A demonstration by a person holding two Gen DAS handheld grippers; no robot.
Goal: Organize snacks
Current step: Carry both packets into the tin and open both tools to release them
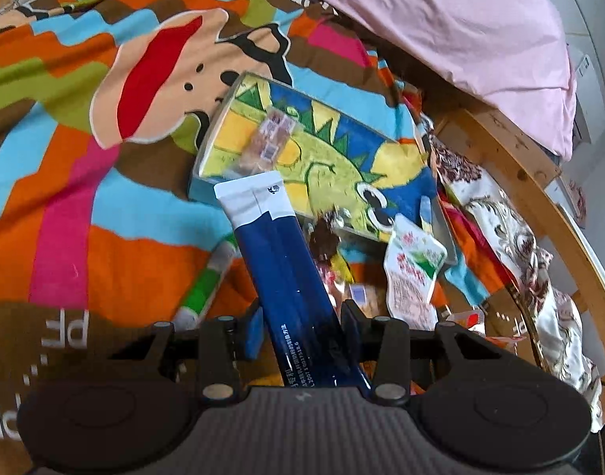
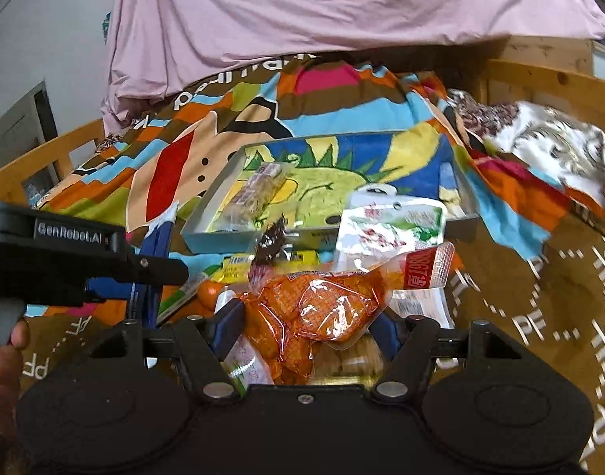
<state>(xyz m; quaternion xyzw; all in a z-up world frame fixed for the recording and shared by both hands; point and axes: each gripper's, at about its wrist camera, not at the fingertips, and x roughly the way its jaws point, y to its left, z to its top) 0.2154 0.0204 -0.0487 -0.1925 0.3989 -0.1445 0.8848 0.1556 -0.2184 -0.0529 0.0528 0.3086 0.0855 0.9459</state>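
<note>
Sorting was mid-way, by my reading: each gripper carried one snack toward the tray [image 2: 467, 219], which lay ahead of both sets of jaws on the patterned blanket [image 1: 65, 158]. The left gripper [image 1: 302, 330] had its jaws drawn partly in and clamped on a long blue stick pack [image 1: 280, 245], whose white end reached forward to overlap the tray's near edge. The right gripper [image 2: 306, 326] stood wider and appeared to pinch an orange snack bag [image 2: 322, 304], which bulged out ahead of and above the pads; how firm that contact was could not be told. One clear-wrapped packet [image 2: 259, 190] already lay inside the tray, beyond both jaws. A white-and-green pouch [image 2: 389, 229] leaned on the near rim just ahead of the right jaws, and more loose snacks sat between them and the tray. The next move probably called for carrying each item forward over the rim, then opening the jaws to drop it clear of that pouch.
</note>
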